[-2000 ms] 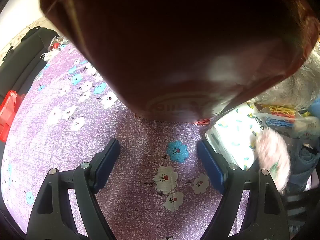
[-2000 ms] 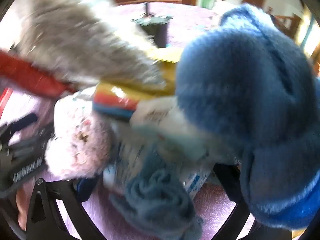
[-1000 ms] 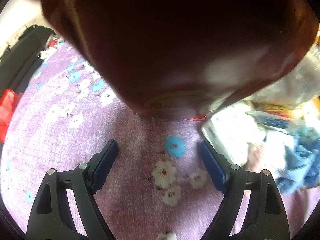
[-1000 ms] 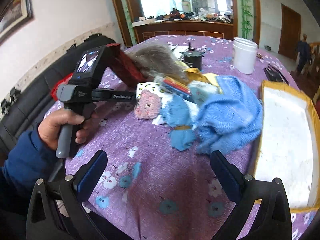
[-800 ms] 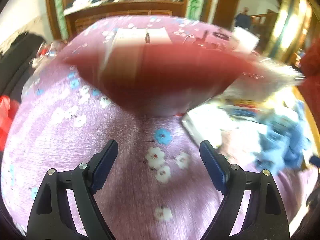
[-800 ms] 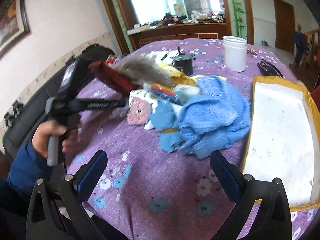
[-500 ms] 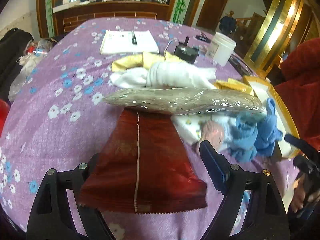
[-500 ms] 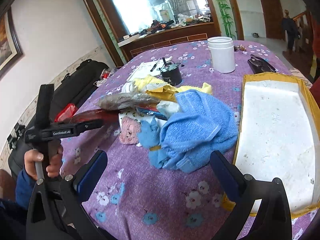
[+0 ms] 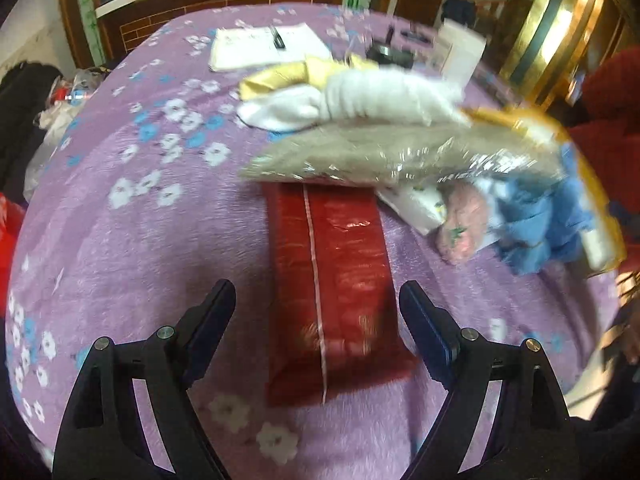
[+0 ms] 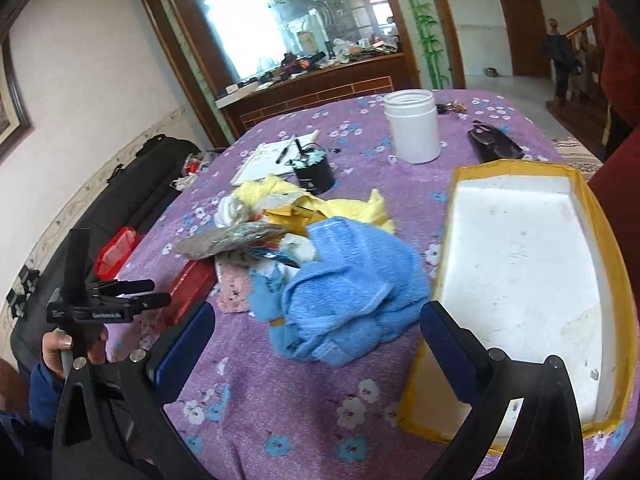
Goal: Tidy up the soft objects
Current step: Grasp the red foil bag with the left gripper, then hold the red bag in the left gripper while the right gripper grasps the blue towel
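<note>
A pile of soft things lies mid-table: a blue towel (image 10: 352, 288), a pink cloth (image 10: 234, 290), yellow cloth (image 10: 360, 208), white socks (image 9: 360, 96) and a grey bagged item (image 9: 400, 156). A red foil packet (image 9: 332, 280) lies flat on the purple cloth, between the fingers of my left gripper (image 9: 318, 320), which is open and hovers above it. My right gripper (image 10: 318, 344) is open and empty, above the table just in front of the blue towel. The left gripper (image 10: 160, 298) also shows at the left in the right wrist view.
A white tray with a yellow rim (image 10: 520, 256) sits right of the pile. Behind it stand a white jar (image 10: 412, 126), a black cup (image 10: 314, 170), a notepad with pen (image 10: 276, 156) and a black case (image 10: 494, 144). A black sofa (image 10: 132, 196) is left of the table.
Both grippers pulled back from the pile. The red packet, earlier close against the left camera, now lies flat on the table between the left fingers. The right gripper drew back and rose.
</note>
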The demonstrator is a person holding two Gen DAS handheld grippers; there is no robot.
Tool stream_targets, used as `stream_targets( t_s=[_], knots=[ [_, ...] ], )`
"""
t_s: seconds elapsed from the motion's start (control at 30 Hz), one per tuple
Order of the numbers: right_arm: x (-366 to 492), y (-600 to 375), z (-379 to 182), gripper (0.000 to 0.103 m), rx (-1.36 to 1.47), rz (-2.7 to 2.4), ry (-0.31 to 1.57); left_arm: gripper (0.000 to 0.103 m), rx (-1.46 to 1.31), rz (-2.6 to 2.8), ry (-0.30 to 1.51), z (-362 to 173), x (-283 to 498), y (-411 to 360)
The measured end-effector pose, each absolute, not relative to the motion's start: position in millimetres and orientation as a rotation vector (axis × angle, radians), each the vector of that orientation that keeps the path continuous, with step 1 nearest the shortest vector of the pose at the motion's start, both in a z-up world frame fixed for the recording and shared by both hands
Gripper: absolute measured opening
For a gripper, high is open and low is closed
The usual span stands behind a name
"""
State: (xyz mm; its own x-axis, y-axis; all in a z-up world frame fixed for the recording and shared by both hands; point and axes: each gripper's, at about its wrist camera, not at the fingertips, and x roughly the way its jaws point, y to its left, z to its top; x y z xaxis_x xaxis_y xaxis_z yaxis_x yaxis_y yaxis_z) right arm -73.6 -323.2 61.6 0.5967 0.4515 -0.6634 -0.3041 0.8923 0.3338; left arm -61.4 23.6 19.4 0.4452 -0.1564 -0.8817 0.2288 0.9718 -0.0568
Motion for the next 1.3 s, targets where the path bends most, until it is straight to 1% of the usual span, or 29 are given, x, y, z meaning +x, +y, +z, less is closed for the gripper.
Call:
stream_targets(
  t_s=[0.1,0.13,0.23,0.3,0.33,0.43,0.57,0.67,0.7,0.73,0.8,0.83,1.0,1.07,1.2,1.27,1.3],
  knots=[
    [-68.9,-322.1,59.5,0.102,0.175,0.425,0.834,0.085,0.122,-0.197,1.114,5.7,-47.7,11.9],
    [-66.6,-320.7,59.8,0.102,0.156,0.422,0.834,0.086,0.141,-0.171,1.125,-0.9,-41.9,8.8],
    [-60.6,-313.3,58.0,0.102,0.081,0.425,0.844,0.086,0.113,-0.163,1.068,-3.9,-34.8,9.5],
    [-53.6,-304.7,56.3,0.102,-0.006,0.446,0.866,0.068,0.101,-0.167,1.045,-1.7,-35.2,11.1],
    [-50.2,-301.3,55.5,0.102,-0.048,0.459,0.873,0.061,0.104,-0.164,1.035,-0.1,-36.5,11.8],
    [-42.9,-296.0,53.7,0.102,-0.177,0.508,0.878,0.058,0.08,-0.182,1.02,0.5,-38.1,18.5],
    [-29.3,-287.5,47.1,0.102,-0.342,0.576,0.895,0.057,0.064,-0.199,1.018,2.0,-45.5,21.6],
    [-21.4,-283.8,36.4,0.101,-0.364,0.62,0.933,0.058,0.07,-0.202,1.011,3.0,-52.4,18.6],
    [-20.1,-282.7,34.4,0.098,-0.352,0.612,0.948,0.058,0.089,-0.203,1.009,2.3,-52.8,16.9],
    [-21.0,-282.6,32.9,0.08,-0.34,0.62,0.958,0.058,0.104,-0.203,1.007,2.3,-55.6,13.9],
    [-26.4,-280.5,30.7,0.061,-0.335,0.621,0.96,0.059,0.116,-0.199,1.007,1.2,-56.0,11.7],
    [-28.4,-284.7,31.4,0.055,-0.3,0.613,0.956,0.059,0.121,-0.197,1.009,1.3,-55.4,10.9],
    [-43.9,-297.6,40.2,0.036,-0.15,0.559,0.889,0.056,0.12,-0.173,1.001,1.9,-56.2,8.9],
    [-48.8,-306.1,44.6,0.034,-0.072,0.547,0.869,0.053,0.098,-0.168,0.998,4.9,-59.3,9.8],
    [-52.9,-326.7,54.3,0.033,0.054,0.579,0.844,0.05,0.041,-0.18,1.008,9.6,-65.4,12.1],
    [-57.8,-331.7,59.9,0.028,0.076,0.591,0.821,0.05,0.021,-0.193,1.006,12.5,-70.2,12.1],
    [-60.4,-334.6,63.5,0.023,0.086,0.601,0.81,0.05,0.015,-0.195,0.998,14.6,-72.8,11.8]
  ],
)
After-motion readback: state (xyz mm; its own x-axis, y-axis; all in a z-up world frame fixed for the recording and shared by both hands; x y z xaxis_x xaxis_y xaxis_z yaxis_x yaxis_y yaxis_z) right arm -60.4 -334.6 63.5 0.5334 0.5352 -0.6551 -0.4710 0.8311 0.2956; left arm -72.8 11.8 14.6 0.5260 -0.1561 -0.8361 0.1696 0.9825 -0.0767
